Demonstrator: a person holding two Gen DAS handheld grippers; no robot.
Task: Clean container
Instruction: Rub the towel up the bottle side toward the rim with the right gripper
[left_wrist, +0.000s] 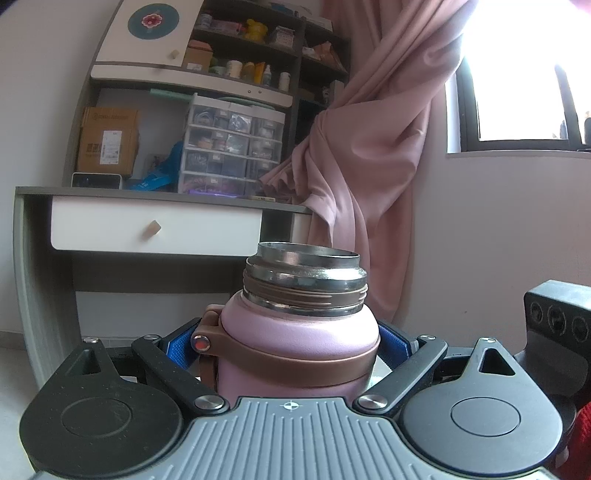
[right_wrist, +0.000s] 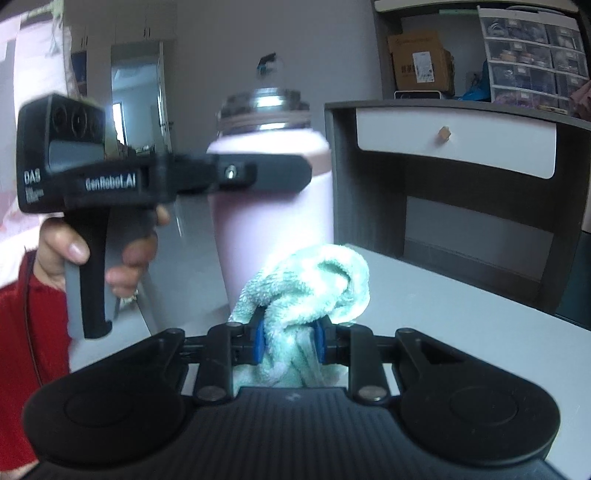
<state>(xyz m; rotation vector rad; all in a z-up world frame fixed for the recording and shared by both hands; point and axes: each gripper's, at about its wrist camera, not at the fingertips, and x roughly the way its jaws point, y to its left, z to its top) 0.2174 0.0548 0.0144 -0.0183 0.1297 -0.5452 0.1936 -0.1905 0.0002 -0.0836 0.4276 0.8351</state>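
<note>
The pink flask (left_wrist: 295, 343) is standing lidless between your left gripper (left_wrist: 291, 347) fingers, clamped at its shoulder. Your right gripper (right_wrist: 288, 341) is pinching the mint cloth (right_wrist: 306, 284) just before its wall; wiping needs contact next.

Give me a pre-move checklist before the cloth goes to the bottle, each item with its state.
1. Pink bottle gripped by the left gripper, jaws against both sides of its body: ok.
2. Bottle lid off, steel mouth open: ok.
3. Green cloth clamped in the right gripper: ok.
4. Cloth bunched ahead of the jaws, ready to wipe: ok.
5. Bottle upright over the white table: ok.
6. Cloth touching the bottle: cannot tell; it overlaps the lower body in the right wrist view.
</note>
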